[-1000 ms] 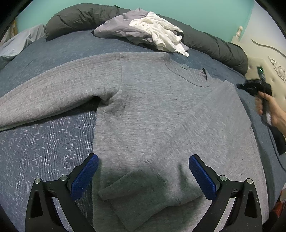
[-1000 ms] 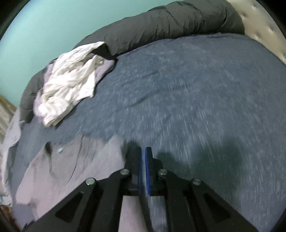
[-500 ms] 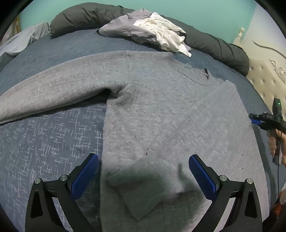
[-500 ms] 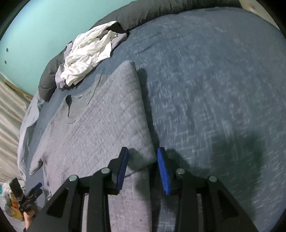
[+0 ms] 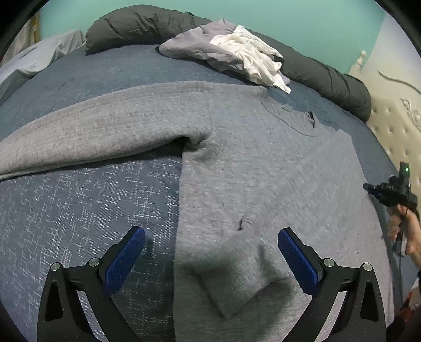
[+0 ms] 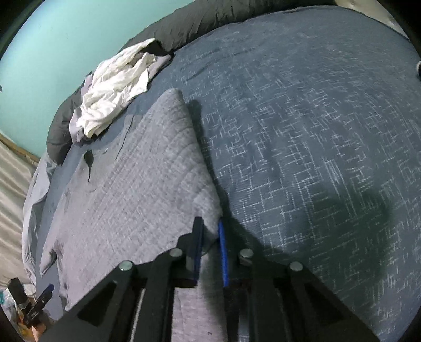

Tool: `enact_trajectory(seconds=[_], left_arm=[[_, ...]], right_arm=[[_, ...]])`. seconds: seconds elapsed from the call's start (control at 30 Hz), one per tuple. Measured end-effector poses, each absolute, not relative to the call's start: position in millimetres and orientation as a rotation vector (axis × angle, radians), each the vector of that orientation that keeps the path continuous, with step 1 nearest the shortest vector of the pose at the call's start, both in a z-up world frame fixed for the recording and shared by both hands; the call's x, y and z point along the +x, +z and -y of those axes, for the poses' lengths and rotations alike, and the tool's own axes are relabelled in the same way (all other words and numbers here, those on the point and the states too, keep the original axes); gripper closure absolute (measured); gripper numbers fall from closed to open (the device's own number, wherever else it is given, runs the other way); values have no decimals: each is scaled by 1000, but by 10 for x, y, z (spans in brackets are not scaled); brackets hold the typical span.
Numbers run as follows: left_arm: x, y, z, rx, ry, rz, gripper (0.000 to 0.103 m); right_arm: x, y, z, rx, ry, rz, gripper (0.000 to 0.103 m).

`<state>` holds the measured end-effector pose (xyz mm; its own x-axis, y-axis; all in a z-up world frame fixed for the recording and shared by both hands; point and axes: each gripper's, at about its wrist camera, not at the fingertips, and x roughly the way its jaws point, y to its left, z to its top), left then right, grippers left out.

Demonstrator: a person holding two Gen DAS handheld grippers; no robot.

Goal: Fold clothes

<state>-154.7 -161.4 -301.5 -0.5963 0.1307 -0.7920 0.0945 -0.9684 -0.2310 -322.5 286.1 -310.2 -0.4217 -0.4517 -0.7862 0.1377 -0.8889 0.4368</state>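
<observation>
1. While the grey sweater [image 5: 236, 163] lies spread flat on the blue bedspread [image 5: 79, 210], one sleeve stretches out to the side and the other is folded across the body.
2. The left gripper [image 5: 210, 252] hangs above the folded sleeve's cuff, jaws spread wide and touching nothing.
3. The right gripper [image 6: 210, 236] sits at the sweater's folded side edge, its jaws closing with that edge between the blue pads (whether they already press the cloth is hard to tell).
4. A white garment [image 5: 252, 58] on a lilac one [image 5: 194, 47] lies crumpled near the dark duvet [image 5: 142, 23].
</observation>
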Motion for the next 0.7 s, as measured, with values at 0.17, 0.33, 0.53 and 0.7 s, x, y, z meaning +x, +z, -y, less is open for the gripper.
enact_trajectory(seconds=[0.17, 0.33, 0.53, 0.7], left_arm=[[-1440, -2983, 1755, -1388, 2778, 421, 0], [-1302, -3010, 1828, -1379, 2751, 449, 0], [-1173, -3047, 1745, -1361, 2721, 410, 0], [-1108, -3015, 1652, -1314, 2745, 349, 24]], right_arm=[[-2774, -2783, -2949, 1243, -2528, 401, 82], [-2259, -2637, -2805, 1144, -2494, 459, 81], [-1717, -2673, -2504, 1139, -2403, 541, 79], [-1518, -2712, -2258, 1112, -2364, 518, 79]])
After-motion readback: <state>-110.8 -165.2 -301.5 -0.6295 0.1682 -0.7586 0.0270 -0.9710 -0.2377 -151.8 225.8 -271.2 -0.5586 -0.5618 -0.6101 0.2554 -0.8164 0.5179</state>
